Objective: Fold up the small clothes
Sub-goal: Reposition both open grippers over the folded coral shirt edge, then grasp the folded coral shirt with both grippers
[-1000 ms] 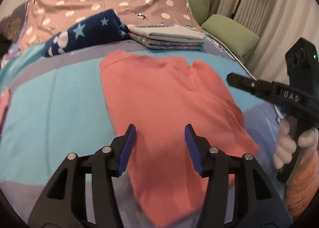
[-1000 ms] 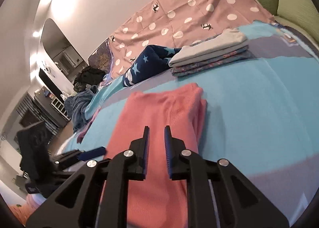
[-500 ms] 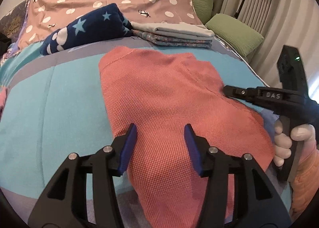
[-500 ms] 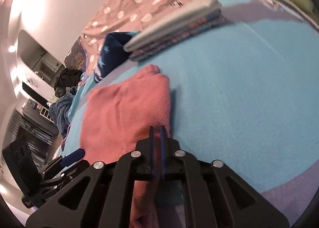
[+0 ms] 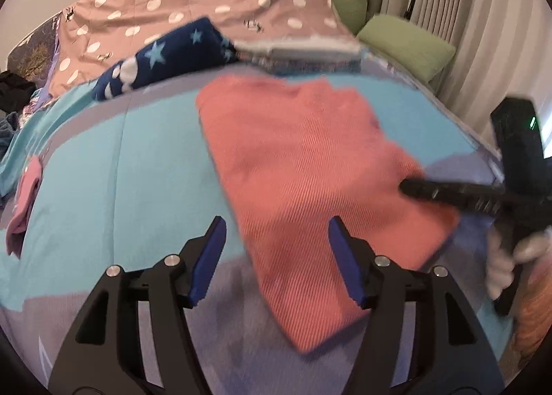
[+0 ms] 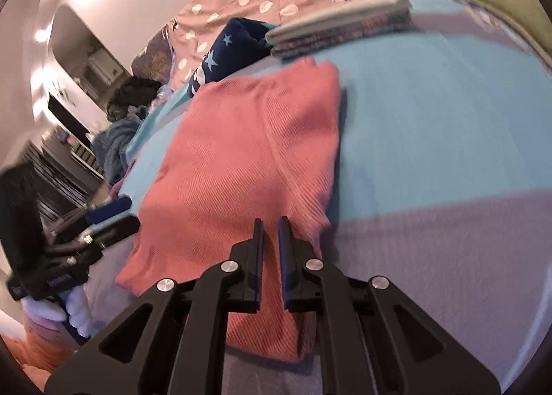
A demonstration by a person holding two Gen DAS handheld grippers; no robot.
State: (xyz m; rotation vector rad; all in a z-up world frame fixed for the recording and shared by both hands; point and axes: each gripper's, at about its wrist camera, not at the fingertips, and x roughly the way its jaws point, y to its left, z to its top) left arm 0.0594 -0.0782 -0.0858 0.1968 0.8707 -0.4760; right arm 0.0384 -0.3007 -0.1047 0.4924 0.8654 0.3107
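Note:
A coral-pink knitted garment (image 5: 303, 167) lies folded flat on the blue and lilac bed cover; it also shows in the right wrist view (image 6: 241, 160). My left gripper (image 5: 276, 257) is open and empty, its blue pads above the garment's near left edge. My right gripper (image 6: 270, 250) has its jaws nearly together with a narrow gap and nothing between them, over the garment's near right edge. It also shows in the left wrist view (image 5: 414, 188), by the garment's right edge.
A stack of folded clothes (image 5: 303, 50) and a navy star-print bundle (image 5: 165, 57) lie at the far side, before a pink dotted sheet (image 5: 207, 1). Green pillows (image 5: 407, 43) and curtains stand at right. A small pink cloth (image 5: 24, 201) lies at left.
My left gripper has drawn back toward the near edge and opened wider. My right gripper's jaws have parted slightly from fully shut and it has moved over the garment's near right edge.

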